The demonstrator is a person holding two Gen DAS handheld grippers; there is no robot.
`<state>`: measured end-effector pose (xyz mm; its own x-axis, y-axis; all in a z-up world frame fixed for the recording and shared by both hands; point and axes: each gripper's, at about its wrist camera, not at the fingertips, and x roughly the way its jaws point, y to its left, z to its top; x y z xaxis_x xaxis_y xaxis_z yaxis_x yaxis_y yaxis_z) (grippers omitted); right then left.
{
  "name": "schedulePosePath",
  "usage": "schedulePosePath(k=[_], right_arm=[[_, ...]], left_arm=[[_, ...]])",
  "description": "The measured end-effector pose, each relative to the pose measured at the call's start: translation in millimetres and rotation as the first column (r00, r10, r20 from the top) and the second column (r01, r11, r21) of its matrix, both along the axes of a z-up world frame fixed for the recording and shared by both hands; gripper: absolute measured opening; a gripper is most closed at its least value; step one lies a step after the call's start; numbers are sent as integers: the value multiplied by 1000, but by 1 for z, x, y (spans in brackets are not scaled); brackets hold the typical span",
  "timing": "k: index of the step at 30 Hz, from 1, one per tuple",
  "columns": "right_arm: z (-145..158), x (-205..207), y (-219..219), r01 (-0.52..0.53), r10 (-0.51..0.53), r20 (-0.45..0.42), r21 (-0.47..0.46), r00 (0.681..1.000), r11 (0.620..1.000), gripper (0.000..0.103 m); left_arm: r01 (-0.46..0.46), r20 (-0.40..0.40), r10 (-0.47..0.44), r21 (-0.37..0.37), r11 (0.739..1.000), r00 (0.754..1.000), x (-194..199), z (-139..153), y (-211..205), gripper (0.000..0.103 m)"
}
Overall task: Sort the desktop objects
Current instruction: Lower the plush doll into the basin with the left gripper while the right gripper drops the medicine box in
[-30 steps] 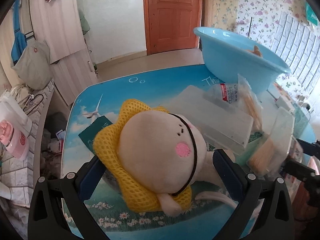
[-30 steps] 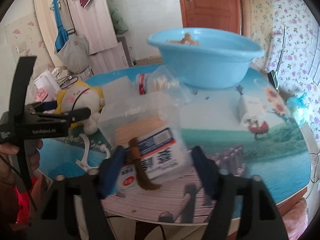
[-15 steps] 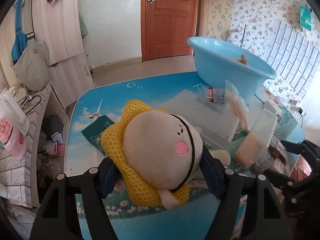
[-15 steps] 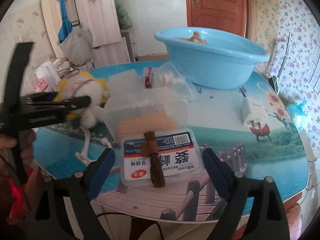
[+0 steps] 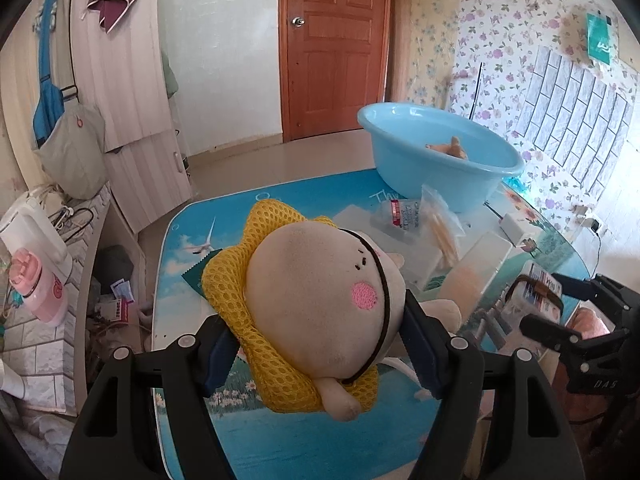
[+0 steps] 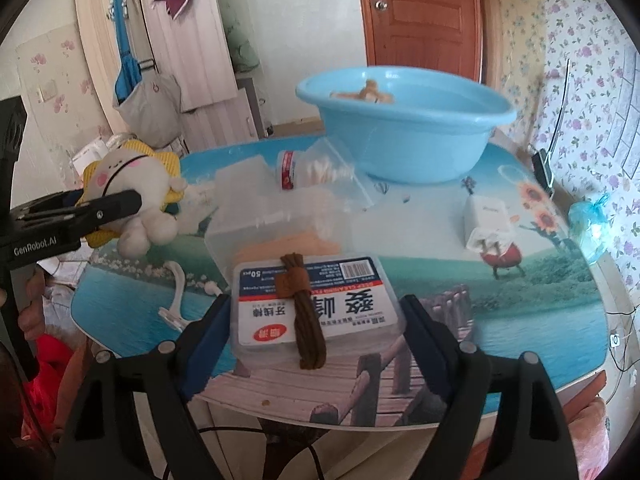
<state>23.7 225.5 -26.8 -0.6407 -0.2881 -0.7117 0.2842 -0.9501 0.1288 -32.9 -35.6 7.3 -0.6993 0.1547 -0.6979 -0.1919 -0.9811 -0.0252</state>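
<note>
At the left, a round cream plush toy with pink cheeks and a yellow mesh ruff (image 5: pixel 320 300) is gripped between the blue pads of the left hand-held gripper (image 5: pixel 316 344). A second ago those jaws stood wide around the toy as it lay on the sea-and-sky printed worktop (image 5: pixel 280 440); now the toy is clamped at its sides and has been raised clear of the surface, as is also seen from the right wrist view. The pick-up of this item is judged complete, and its carry is judged to come next, probably towards the light blue plastic basin (image 5: pixel 436 156) at the far side, where a small tan object already lies.

At the centre, a clear plastic box of floss picks with a blue-and-white label (image 6: pixel 316 304) lies near the front edge of the worktop, with a brown cord bundle (image 6: pixel 300 304) on its lid.

At the right, the right hand-held gripper (image 6: pixel 316 332) is set around that box; its jaws are closing, and contact of the pads with the box sides cannot be told.
</note>
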Motion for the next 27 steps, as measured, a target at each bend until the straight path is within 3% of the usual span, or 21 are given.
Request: schedulePosePath(k=[15, 27], right_arm=[[42, 4, 31, 35, -38, -134, -28, 990, 999, 83], [63, -47, 64, 63, -75, -180, -70, 981, 996, 83]], left_arm=[[31, -62, -32, -7, 999, 998, -1, 40, 36, 73], [138, -92, -144, -67, 988, 985, -61, 62, 99, 74]])
